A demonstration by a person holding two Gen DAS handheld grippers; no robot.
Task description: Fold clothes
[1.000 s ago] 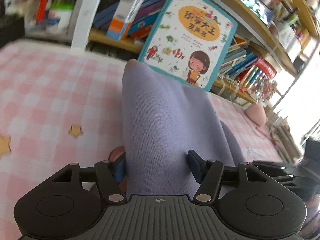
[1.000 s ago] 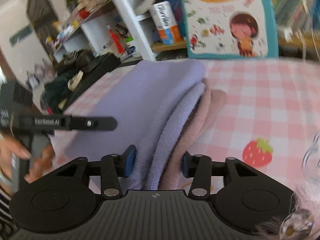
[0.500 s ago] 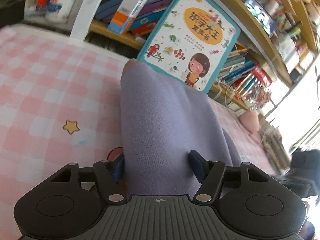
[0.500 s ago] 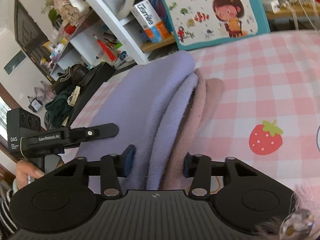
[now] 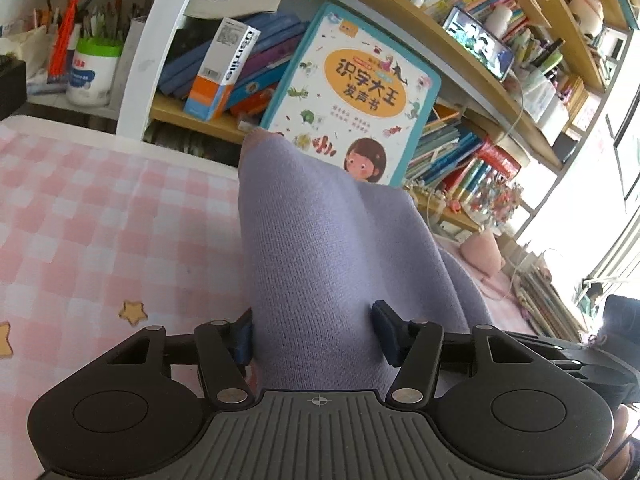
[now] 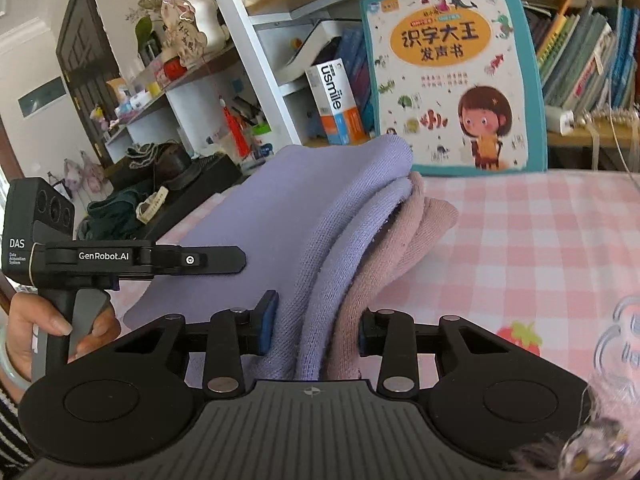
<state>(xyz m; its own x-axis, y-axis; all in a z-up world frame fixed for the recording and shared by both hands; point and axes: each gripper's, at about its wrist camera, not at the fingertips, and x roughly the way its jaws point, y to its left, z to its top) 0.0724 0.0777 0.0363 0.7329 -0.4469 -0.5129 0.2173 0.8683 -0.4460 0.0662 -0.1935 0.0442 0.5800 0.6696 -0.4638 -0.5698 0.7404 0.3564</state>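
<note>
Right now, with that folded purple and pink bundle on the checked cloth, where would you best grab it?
By the near end of the folded bundle, coming in level from the front. There the purple and pink layers lie stacked edge to edge, so one pinch catches them all. The right gripper is closing across that stack; the left gripper is closing on the purple fold beside it.

Folded clothes (image 6: 320, 216) before book (image 6: 452, 72)

Count, both views. Claws: 2, left claw (image 5: 314, 334) and right claw (image 6: 316, 326). Folded garments stacked: 2, one lilac garment (image 6: 280, 216), one dusty-pink garment (image 6: 404, 248). Yellow star prints (image 5: 133, 312) on desk cloth: 2. Strawberry print (image 6: 520, 338): 1. Picture book (image 6: 448, 68): 1.
</note>
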